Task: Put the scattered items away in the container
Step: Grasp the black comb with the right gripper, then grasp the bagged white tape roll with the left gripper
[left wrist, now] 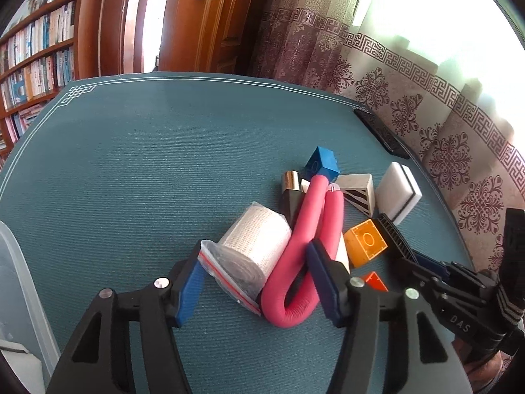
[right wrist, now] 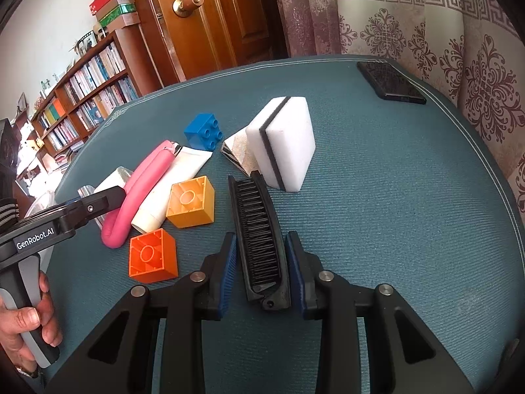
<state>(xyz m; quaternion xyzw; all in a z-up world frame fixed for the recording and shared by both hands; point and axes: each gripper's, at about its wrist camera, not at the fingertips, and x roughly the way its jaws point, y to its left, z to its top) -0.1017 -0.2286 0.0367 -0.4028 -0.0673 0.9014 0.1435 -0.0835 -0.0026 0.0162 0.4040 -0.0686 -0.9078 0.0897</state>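
— On the bench (right wrist: 377, 197): left gripper (left wrist: 259, 282), fingers spread wide around bandage roll (left wrist: 252, 246) and pink foam roller (left wrist: 305, 246).
— Right gripper (right wrist: 261, 272)?
— Open, flanking black comb (right wrist: 259, 236), not clamping. Container (left wrist: 19, 279) at far left.

My left wrist camera sits low over the desk (left wrist: 131, 164), looking forward along its gripper (left wrist: 259, 282) at the pile close ahead, with the door (left wrist: 210, 16) and curtain (left wrist: 410, 98) behind. My right wrist camera looks the same general way from further right, close above the comb (right wrist: 259, 229) between its gripper (right wrist: 262, 262) fingers. Both views share the pink roller (left wrist: 305, 246) (right wrist: 131, 193), blue brick (left wrist: 323, 162) (right wrist: 203, 131), sponge (left wrist: 397, 193) (right wrist: 285, 144) and phone (left wrist: 380, 131) (right wrist: 390, 82); each also catches the other gripper at its edge.
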